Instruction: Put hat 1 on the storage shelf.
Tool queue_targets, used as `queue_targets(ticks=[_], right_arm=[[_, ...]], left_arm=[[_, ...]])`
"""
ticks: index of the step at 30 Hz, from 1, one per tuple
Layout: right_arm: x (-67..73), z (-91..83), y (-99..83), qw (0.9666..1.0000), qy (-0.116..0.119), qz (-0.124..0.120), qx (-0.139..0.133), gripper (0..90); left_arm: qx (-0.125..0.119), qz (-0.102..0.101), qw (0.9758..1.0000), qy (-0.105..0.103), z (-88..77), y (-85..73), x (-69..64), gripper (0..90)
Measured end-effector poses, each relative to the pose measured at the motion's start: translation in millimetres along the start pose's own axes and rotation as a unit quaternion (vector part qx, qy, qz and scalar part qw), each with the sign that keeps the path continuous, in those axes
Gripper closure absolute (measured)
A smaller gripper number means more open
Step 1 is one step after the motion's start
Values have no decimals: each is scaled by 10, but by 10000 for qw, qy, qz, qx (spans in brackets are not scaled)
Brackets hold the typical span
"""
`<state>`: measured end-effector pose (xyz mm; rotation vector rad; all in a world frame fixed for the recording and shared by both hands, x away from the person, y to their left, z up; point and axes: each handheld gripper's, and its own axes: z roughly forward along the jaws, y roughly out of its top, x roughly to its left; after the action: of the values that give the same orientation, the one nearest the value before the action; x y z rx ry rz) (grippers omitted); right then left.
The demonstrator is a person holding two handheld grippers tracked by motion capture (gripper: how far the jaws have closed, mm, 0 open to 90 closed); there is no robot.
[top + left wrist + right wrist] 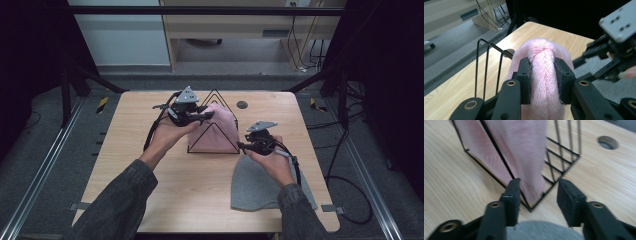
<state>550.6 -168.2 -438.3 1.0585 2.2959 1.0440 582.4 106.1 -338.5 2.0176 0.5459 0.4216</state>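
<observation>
**High view: pink hat pinched at the wire rack**

High view frames one counter (150, 190) of pale wood, carrying everything else. One grey hat (252, 187) is laid flat at the near right, apparently waiting its turn. One black wire rack (214, 131), triangular in outline, is stood at the counter's middle, and one pink hat (220, 129) is draped within and over it, seemingly so that it is kept upright and in shape.

Two tools are counted, one in each hand. The left tool (543, 81) is clenched on a raised fold of pink knit near the crown, as the left gripper view makes plain; this hold is judged to serve for lifting or settling the hat on the rack. The right tool (539, 202) is held released, its jaws apart and nothing gripped between them. It is poised just beside the rack's near corner, above the grey hat's edge, probably to steady the rack or the pink hem.
</observation>
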Motion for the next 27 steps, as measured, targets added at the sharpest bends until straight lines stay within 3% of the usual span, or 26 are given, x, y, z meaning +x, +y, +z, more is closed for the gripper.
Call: queue_targets(ticks=[1,5,12,14,19,22,23,24,26,27], right_arm=[[-27,-78,-37,9999,-115,40,-4,445],[-117,-231,-155,9993,-353,153,16,389],[-283,-340,-302,9977,-569,365,101,348],[-341,-381,-346,9970,-613,462,125,324],[-441,-430,-411,9952,-717,591,291,266],[-497,-446,-442,9941,-754,683,386,245],[-528,-455,-456,9937,-753,716,432,232],[-591,-477,-486,9929,-756,769,502,213],[-620,-490,-501,9923,-760,833,508,214],[-683,-520,-535,9910,-800,897,583,237]], left_arm=[[11,-21,10000,10,1,-11,-2,691],[17,-88,10000,-12,2,-35,-3,688],[85,-119,9999,-24,-7,-56,-27,668],[-8,-210,9998,-18,-36,-42,-45,541],[2,-172,9999,-9,-111,-14,-92,357],[9,-299,9995,-74,-190,-28,-120,265],[-13,-361,9993,-97,-236,-49,-129,265],[-13,-429,9990,-109,-302,-93,-142,202],[25,-426,9990,-108,-345,-128,-146,149],[53,-468,9989,-82,-417,-226,-153,129]])
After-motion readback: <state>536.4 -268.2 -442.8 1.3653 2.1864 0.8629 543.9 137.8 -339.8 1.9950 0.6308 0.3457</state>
